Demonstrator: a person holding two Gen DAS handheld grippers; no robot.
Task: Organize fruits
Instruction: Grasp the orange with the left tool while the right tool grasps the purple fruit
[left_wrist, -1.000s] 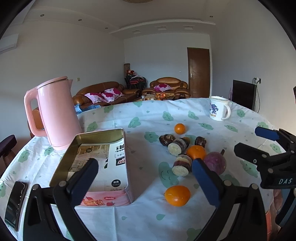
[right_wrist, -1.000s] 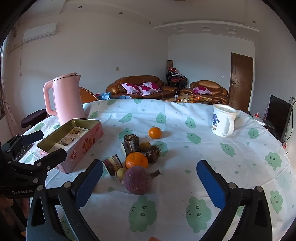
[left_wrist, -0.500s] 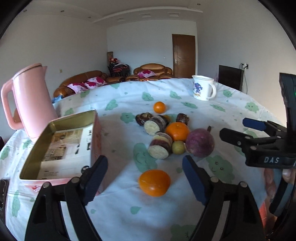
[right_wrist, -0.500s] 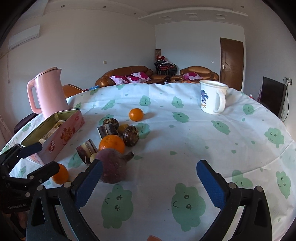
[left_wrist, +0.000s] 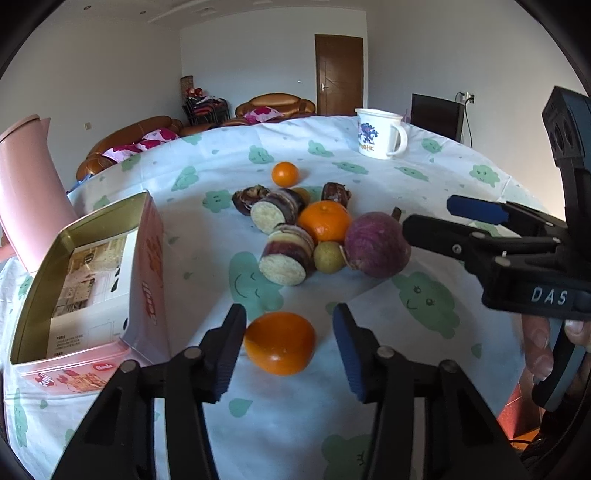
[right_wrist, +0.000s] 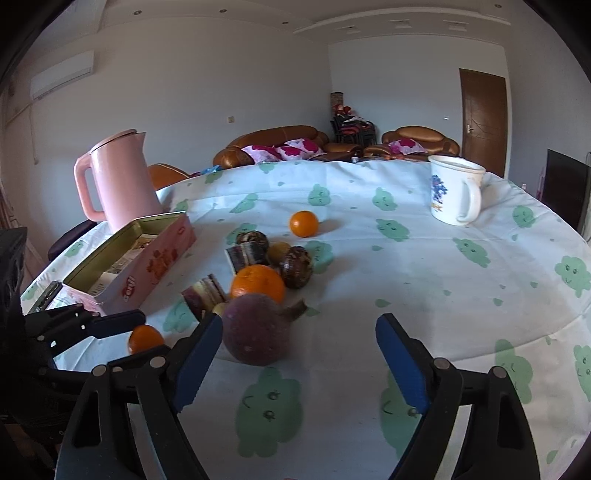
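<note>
The left gripper (left_wrist: 288, 341) brackets the near orange (left_wrist: 280, 342), jaws closing, a gap still showing. The right gripper (right_wrist: 299, 356) is closing beside the purple root (right_wrist: 256, 329), which lies at its left jaw.

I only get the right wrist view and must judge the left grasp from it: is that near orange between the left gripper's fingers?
Observer: Yes. The orange lies between the left gripper's closing jaws. One pad touches it, and the other shows a gap.
Operator: Is there room in the tin beside it?
Observer: The open tin holds only printed paper on its bottom, with no fruit inside.
</note>
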